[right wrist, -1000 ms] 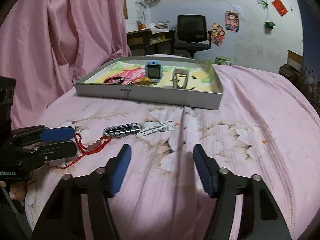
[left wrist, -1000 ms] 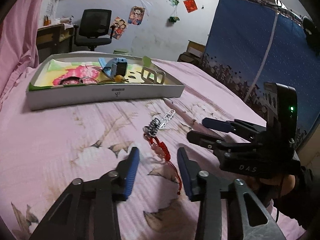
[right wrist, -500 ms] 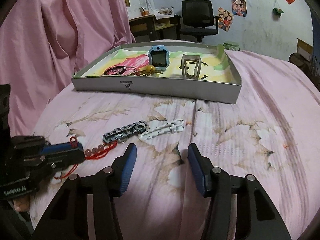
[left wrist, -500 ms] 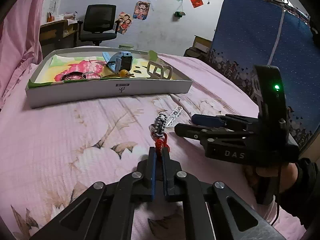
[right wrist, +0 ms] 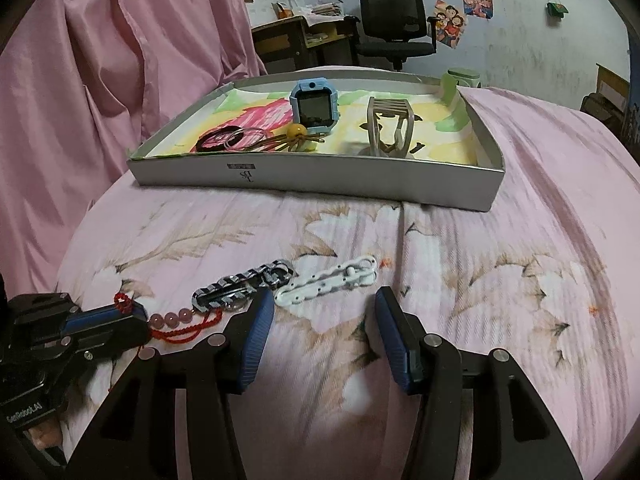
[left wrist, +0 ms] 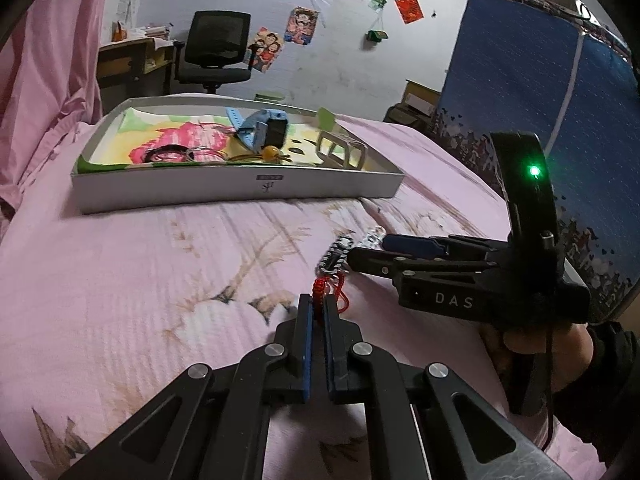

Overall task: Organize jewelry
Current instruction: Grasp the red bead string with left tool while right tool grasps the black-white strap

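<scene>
My ribbed blue pads (right wrist: 252, 336): matt rubber. Red cord bracelet (left wrist: 326, 290): braided thread, glossy beads. Bedsheet (right wrist: 500, 280): matt ribbed cloth. Tray (right wrist: 320, 180): smooth grey cardboard.

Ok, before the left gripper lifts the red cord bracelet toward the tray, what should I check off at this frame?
1. Left gripper shut on the red cord bracelet: ok.
2. Bracelet free of the black-and-white chain: cannot tell, they touch or overlap.
3. Right gripper open, pads off the white chain: ok.
4. Bare floor left in the tray: ok.
5. Bracelet clear of the bedspread: not ok, beads resting on it.
</scene>
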Motion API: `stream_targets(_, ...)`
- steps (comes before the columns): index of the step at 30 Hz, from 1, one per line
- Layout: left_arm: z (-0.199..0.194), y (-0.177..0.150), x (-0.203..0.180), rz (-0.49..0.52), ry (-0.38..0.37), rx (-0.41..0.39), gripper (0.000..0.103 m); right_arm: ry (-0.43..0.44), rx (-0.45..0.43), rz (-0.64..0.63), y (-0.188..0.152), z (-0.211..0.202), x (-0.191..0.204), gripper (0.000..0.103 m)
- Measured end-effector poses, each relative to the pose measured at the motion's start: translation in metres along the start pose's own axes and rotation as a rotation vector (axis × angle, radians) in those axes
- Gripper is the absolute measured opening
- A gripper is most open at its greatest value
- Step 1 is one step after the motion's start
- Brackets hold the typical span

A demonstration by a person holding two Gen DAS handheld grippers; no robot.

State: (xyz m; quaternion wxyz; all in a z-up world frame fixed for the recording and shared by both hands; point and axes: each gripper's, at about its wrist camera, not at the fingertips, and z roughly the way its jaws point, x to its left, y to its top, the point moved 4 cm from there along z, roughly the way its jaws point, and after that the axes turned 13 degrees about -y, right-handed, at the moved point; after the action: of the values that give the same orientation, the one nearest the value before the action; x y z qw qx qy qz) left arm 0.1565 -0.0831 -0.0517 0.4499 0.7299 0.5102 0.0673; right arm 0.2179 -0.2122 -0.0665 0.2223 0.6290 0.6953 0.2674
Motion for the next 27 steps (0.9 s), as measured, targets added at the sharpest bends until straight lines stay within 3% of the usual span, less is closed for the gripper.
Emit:
stream_targets(21, -0.007, 0.010, 0.022, -0.072, 0.079, -0.052, 0.005, -0.007, 0.038, 0.001, 0.018, 0.021, 0.013, 0.039)
stream_targets(24, -0.006, 0.010, 0.022, -0.072, 0.078, -0.052, 0.005, -0.003, 0.046, 0.029, 0.019, 0.024, 0.008, 0.027)
stream_targets(27, -0.006, 0.011, 0.023, -0.073, 0.079, -0.052, 0.005, 0.018, 0.060, 0.070, 0.022, 0.028, 0.004, 0.027)
